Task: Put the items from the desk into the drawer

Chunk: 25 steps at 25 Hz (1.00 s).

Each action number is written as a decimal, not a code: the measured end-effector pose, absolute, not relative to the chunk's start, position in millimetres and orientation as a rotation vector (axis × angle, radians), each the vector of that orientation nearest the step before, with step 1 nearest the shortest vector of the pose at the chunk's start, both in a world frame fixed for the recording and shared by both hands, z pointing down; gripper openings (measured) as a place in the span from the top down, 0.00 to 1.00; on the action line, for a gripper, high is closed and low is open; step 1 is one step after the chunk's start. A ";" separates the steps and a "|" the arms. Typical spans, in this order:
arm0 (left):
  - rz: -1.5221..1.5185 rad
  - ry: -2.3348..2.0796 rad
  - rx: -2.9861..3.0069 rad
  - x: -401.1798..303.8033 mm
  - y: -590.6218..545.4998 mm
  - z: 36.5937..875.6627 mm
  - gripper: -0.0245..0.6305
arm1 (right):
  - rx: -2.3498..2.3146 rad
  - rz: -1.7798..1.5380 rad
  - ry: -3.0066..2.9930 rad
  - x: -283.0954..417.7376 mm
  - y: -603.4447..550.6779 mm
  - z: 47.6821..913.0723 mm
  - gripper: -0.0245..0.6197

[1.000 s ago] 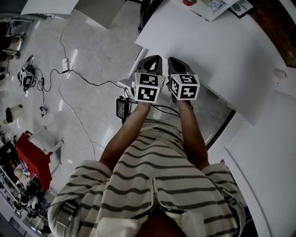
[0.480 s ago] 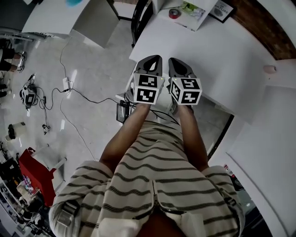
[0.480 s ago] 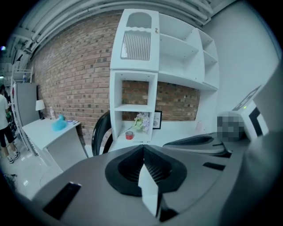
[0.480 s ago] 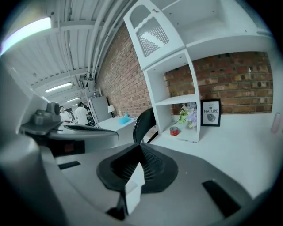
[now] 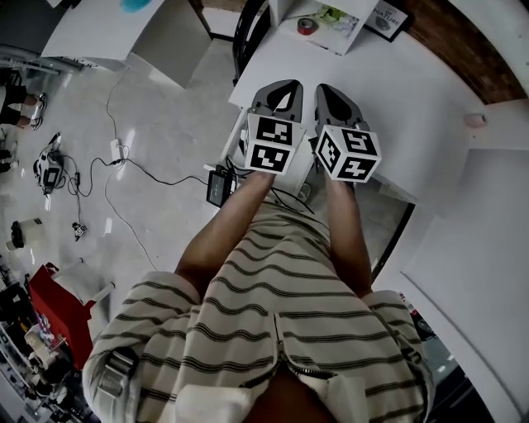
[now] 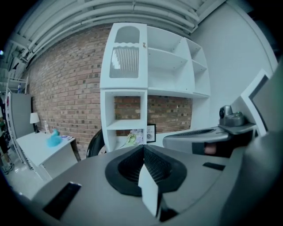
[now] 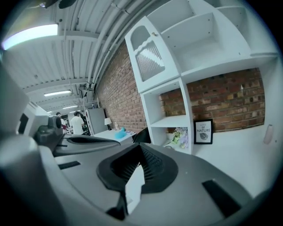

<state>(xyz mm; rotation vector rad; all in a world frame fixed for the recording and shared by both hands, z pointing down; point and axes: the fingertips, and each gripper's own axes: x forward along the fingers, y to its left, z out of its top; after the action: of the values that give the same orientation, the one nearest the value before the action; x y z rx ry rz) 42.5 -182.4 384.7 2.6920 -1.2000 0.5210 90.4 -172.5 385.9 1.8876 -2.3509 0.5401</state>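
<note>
Head view: left claw (image 5: 279, 91) and right claw (image 5: 334, 97) held side by side, close but apart, over the near edge of the white desk (image 5: 405, 91); marker cubes face the camera; forearms run back to a striped shirt (image 5: 273, 306); left claw view shows its jaws together at the tips (image 6: 143, 148), nothing between them; right claw view shows the same, jaws closed on nothing (image 7: 140, 146); the items sit at the far end of the desk, well apart from both claws: a red tape roll (image 5: 307, 25), a flower bunch (image 5: 335, 14) just beside it, a framed print (image 5: 386, 16) reading NATURE standing by the brick wall (image 6: 62, 88); print and flowers sit at the foot of a white shelf unit (image 7: 177, 57); a small pinkish object (image 5: 474, 120) lies alone at the desk's right side; no drawer can be made out; floor (image 5: 165, 99) left of the desk carries loose cables (image 5: 124, 157)
</note>
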 end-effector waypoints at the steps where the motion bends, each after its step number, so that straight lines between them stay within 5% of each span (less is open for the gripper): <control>1: 0.504 -1.200 2.706 44.1 -181.7 377.6 0.95 | 1.900 0.521 -2.354 91.7 -171.7 378.3 0.95; 25: 0.134 -1.155 2.963 79.6 -167.3 259.0 0.96 | 2.127 0.113 -2.348 128.0 -156.5 259.4 0.95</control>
<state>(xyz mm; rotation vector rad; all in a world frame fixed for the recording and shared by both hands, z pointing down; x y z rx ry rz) 79.6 -167.3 259.0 2.9626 -1.1546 0.1337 128.0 -156.5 259.4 2.1271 -2.3480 0.1126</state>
